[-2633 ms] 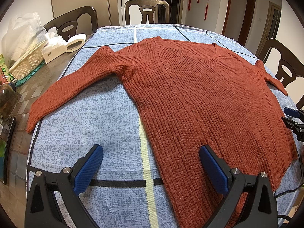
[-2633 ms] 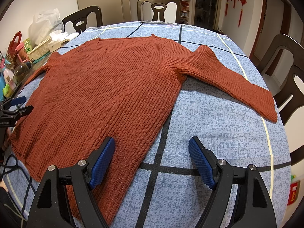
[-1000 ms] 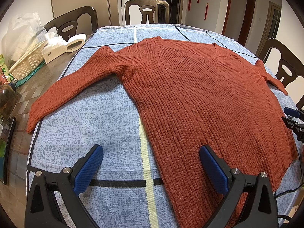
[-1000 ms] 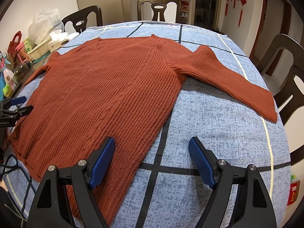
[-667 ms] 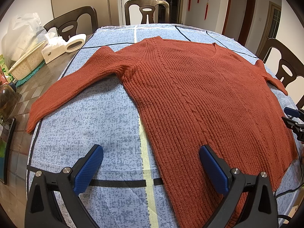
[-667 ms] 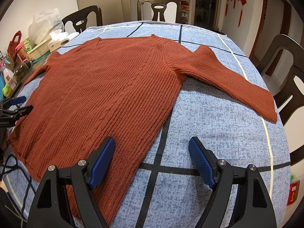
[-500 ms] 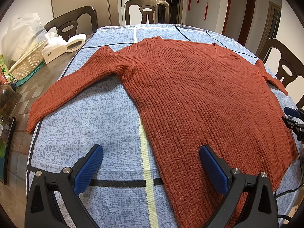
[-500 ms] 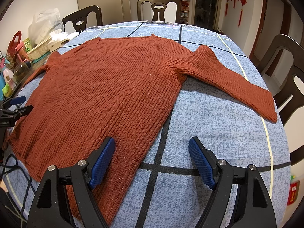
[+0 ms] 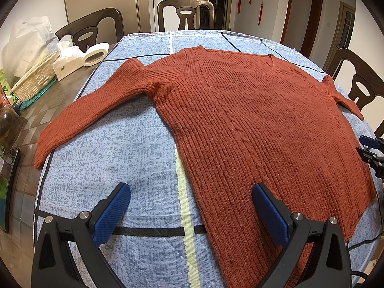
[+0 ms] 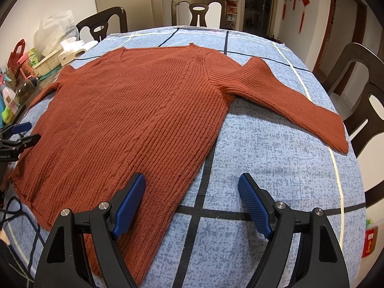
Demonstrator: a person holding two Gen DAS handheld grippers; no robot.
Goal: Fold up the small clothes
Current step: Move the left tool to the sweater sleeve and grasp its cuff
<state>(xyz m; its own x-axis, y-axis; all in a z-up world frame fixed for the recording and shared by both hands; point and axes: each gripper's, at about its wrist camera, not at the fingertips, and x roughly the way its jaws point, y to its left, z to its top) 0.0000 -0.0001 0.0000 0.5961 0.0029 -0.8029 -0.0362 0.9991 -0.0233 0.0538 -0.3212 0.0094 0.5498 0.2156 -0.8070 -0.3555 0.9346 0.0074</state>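
Note:
A rust-red ribbed knit sweater (image 9: 252,120) lies flat and spread out on the blue patterned tablecloth (image 9: 115,148), both sleeves stretched sideways; it also shows in the right wrist view (image 10: 134,120). My left gripper (image 9: 192,204) is open and empty, hovering over the sweater's lower left hem edge. My right gripper (image 10: 192,194) is open and empty over the lower right hem edge. Each gripper's blue-padded tips show at the edge of the other's view: the right one (image 9: 370,148) and the left one (image 10: 19,134).
Dark wooden chairs (image 9: 186,14) surround the table. At the left sit a white basket (image 9: 33,79), tissue box (image 9: 67,64), tape roll (image 9: 96,54), plastic bag and bottles (image 10: 14,91). Cables (image 10: 14,216) hang at the near table edge.

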